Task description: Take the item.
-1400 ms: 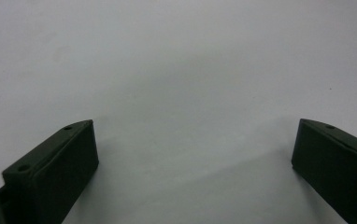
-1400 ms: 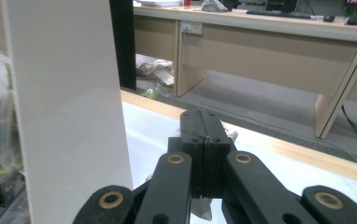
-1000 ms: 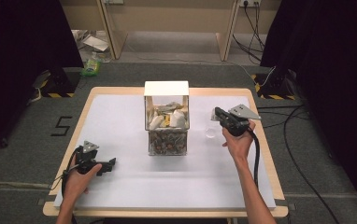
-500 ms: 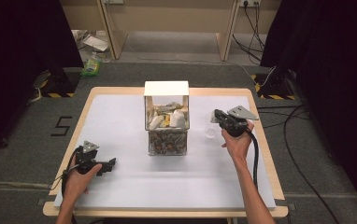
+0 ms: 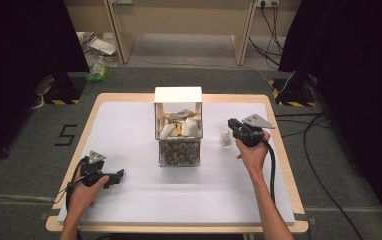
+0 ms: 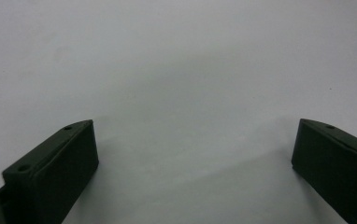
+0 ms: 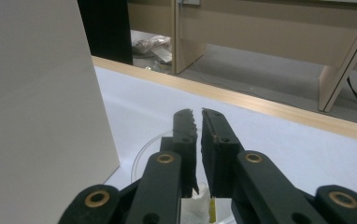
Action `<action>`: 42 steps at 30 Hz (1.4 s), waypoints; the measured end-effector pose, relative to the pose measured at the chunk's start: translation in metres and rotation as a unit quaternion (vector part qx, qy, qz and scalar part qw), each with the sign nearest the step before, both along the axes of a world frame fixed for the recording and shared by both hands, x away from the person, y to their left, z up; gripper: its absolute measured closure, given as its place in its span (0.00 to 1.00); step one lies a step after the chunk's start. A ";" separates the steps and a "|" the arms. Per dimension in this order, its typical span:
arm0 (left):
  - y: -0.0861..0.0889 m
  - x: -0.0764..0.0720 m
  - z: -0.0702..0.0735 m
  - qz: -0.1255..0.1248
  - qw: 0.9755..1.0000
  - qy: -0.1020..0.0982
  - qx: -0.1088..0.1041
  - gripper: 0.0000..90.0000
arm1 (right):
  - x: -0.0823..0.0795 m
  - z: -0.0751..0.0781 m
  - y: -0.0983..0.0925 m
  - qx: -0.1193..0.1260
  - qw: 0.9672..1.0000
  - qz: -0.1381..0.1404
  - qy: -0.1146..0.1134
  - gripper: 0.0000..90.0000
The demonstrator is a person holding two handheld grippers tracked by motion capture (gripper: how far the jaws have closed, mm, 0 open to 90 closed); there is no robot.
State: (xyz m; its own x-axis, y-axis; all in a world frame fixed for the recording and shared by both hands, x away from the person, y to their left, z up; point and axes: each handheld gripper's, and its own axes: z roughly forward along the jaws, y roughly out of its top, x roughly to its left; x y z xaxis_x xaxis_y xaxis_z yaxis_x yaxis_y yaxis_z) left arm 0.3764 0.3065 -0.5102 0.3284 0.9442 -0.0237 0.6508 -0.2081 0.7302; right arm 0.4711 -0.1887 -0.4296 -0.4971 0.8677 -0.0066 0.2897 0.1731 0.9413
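Two grippers, left gripper [image 5: 113, 176] jaws wide apart, right gripper [image 5: 233, 124] jaws nearly together, above small dish [image 7: 146, 154].

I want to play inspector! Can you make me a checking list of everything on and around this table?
Surface: wooden table under a white sheet.
Job's things: clear box with a white lid, packed with small pale items; clear dish holding a small white piece, right of the box.
Clutter: nothing seen on the table.
Grippers: left claw wide open, empty, on the sheet; right claw nearly closed above the dish.
Cables: black cable along the right forearm; more on the floor.
Surroundings: grey carpet, dark curtains, floor litter.
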 end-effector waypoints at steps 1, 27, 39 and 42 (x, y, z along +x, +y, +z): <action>0.000 0.000 0.000 0.000 1.000 0.000 -0.001 0.00 | 0.000 0.001 0.000 0.002 1.000 0.000 -0.002 0.91; 0.000 0.000 0.000 0.000 1.000 0.000 -0.001 0.00 | -0.015 0.018 0.008 0.007 1.000 -0.014 0.002 0.41; 0.000 0.000 0.000 0.000 1.000 0.001 0.000 0.00 | -0.028 0.025 0.011 0.006 1.000 -0.010 0.009 0.34; 0.000 0.000 0.000 0.000 1.000 0.000 0.000 0.00 | -0.032 0.025 0.011 0.003 1.000 -0.009 0.013 0.33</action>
